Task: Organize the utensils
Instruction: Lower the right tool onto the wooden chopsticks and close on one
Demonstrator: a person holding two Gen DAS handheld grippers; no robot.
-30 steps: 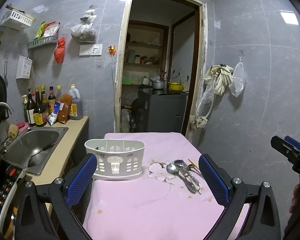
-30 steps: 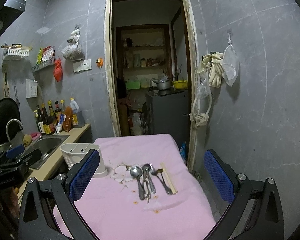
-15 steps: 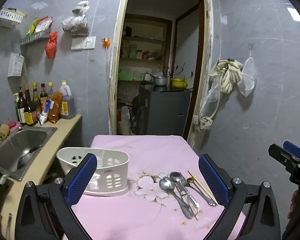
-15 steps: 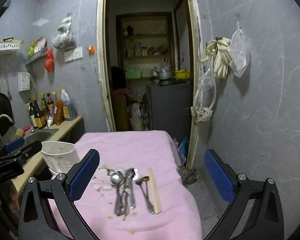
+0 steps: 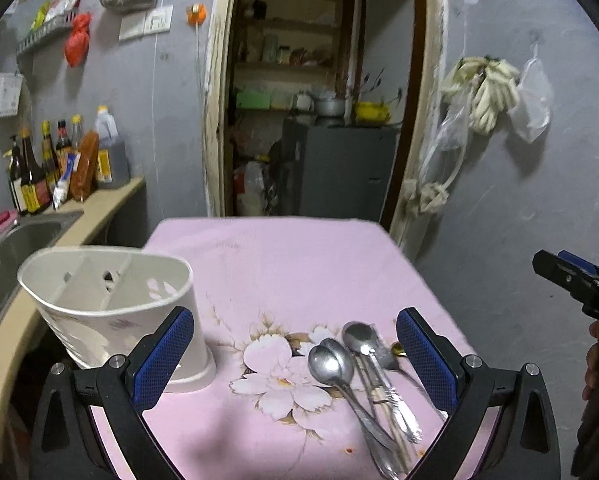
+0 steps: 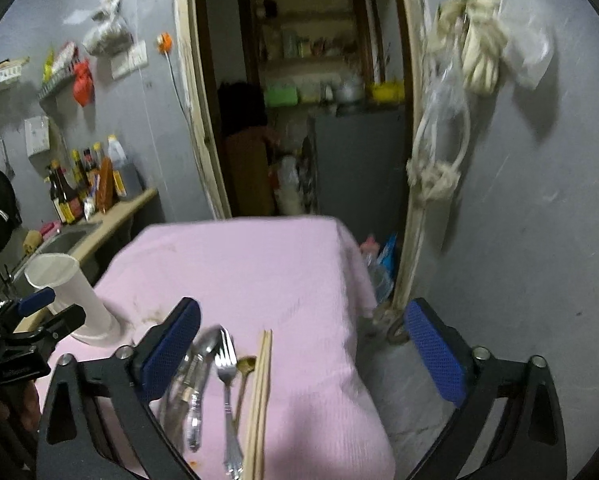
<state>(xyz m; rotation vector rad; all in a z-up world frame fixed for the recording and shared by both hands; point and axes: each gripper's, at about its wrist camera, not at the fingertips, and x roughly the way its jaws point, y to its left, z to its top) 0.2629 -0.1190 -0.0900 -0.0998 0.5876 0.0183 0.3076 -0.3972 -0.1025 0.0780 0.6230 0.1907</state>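
Both claws have moved closer to the table since a moment ago, so the white holder and the spoons look bigger now.

From the left wrist camera, the left gripper (image 5: 293, 354) has its two blue pads spread wide apart, with nothing between them. The pink tablecloth (image 5: 283, 264) covers the table and has a big flower picture on it. The white utensil holder (image 5: 111, 304) stands on the left side of the cloth, just behind the left blue pad. It has walls inside that split it into parts. The spoons (image 5: 339, 360) lie in a bunch on the right side of the cloth, close to the right blue pad, with their bowls pointing away from the camera. A fork and more handles lie with them, touching. The tip of the right gripper shows at the far right edge. A sink (image 5: 15, 248) and some bottles (image 5: 39, 172) sit on the counter to the left.

From the right wrist camera, the right gripper (image 6: 303, 352) is also wide, holding nothing. This picture is a bit blurry. Under it lie the spoons, a fork (image 6: 225, 364), a small gold spoon (image 6: 246, 365) and the chopsticks (image 6: 261, 392), side by side near the right edge of the cloth. The white utensil holder stands far to the left, well apart from them.
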